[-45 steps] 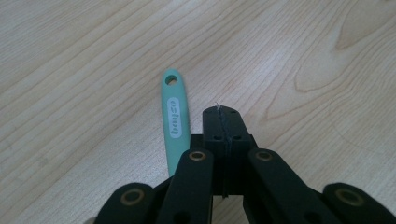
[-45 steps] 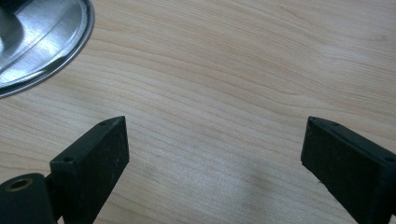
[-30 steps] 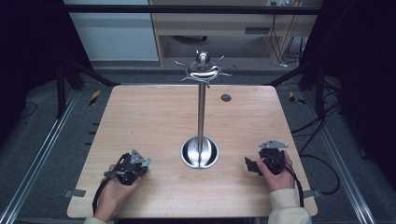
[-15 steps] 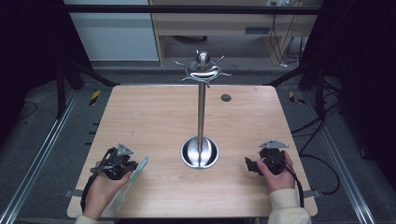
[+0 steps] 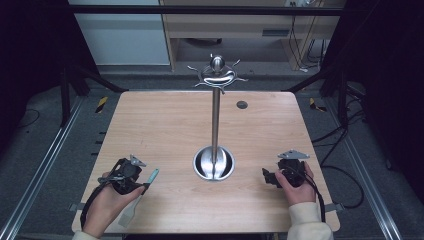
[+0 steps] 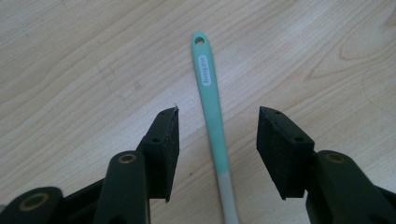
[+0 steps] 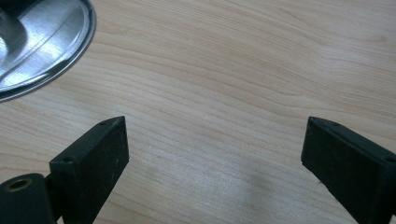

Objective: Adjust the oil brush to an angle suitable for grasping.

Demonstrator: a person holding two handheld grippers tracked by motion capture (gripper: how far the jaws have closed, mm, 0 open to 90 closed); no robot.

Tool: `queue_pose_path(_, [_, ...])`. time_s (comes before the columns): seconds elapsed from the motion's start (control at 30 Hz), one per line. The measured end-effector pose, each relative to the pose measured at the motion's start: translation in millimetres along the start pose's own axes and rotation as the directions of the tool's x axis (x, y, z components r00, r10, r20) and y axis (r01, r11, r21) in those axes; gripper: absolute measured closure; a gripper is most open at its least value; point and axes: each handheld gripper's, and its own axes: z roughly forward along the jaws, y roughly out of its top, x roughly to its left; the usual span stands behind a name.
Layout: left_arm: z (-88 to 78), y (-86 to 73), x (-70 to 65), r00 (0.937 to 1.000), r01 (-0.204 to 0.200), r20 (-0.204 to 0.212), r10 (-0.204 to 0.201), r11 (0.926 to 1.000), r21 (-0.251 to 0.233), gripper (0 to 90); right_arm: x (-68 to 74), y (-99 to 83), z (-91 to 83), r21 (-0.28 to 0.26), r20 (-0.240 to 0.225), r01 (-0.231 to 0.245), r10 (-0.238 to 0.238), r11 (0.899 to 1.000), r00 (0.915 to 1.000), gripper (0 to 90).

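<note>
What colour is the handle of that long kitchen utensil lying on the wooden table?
Mint green handle, turning pale grey lower down; clearest in the left gripper view.

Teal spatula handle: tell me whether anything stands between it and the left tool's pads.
Nothing visible does. In the left gripper view the left tool has just been opening, and the teal spatula handle lies on the bare wooden table in the gap between the two pads, touching neither.

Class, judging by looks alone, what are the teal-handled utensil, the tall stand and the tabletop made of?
Teal-handled utensil: probably matte silicone or plastic, evenly coloured with a moulded hanging hole. Tall stand: polished metal, mirror-like reflections. Tabletop: light wood or wood-look laminate, visible grain.
</note>
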Motion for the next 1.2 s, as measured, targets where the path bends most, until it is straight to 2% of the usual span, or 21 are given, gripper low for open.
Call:
queue_pose_path(0.13, [5.4,-3.6,-0.1,0.9996,-0.005,0.028,0.003,0.9983,0.058,55.3,0.5,0.0,0.2,0.002,-0.002,0.001,-0.001,1.0,1.0,8.1])
queue_pose_path(0.23, [12.2,-5.5,-1.0,0.9991,-0.023,0.039,0.018,0.9934,0.113,55.7,0.5,-0.2,0.1,0.002,-0.001,0.0,0.0,1.0,1.0,8.1])
queue_pose_path(0.47, [20.4,-7.3,0.4,0.9978,-0.02,0.065,0.009,0.9855,0.169,59.7,0.4,-0.1,0.1,0.001,0.002,0.001,-0.001,1.0,1.0,8.3])
queue_pose_path(0.63, [24.1,-8.0,2.8,0.9975,-0.003,0.07,-0.011,0.9802,0.198,62.9,0.5,-0.1,-0.2,0.001,0.001,-0.001,0.001,1.0,1.0,8.3])
queue_pose_path(0.73, [26.1,-7.8,4.0,0.997,-0.009,0.076,-0.008,0.9766,0.215,65.3,0.5,-0.1,-0.1,0.002,0.001,-0.001,0.001,1.0,1.0,8.3])
queue_pose_path(0.9, [29.0,-8.1,4.7,0.996,0.003,0.086,-0.024,0.9721,0.235,68.7,0.5,-0.1,-0.2,0.001,0.001,-0.001,0.001,1.0,1.0,8.3])
queue_pose_path(1.1, [31.3,-7.5,6.4,0.9957,0.015,0.085,-0.036,0.9707,0.24,70.5,0.2,0.0,-0.4,-0.001,0.001,-0.001,0.001,1.0,1.0,8.3])
queue_pose_path(1.2, [32.3,-5.8,6.5,0.9958,0.007,0.087,-0.029,0.9698,0.244,71.9,0.2,0.0,-0.3,-0.001,0.0,0.0,0.0,1.0,1.0,8.3])
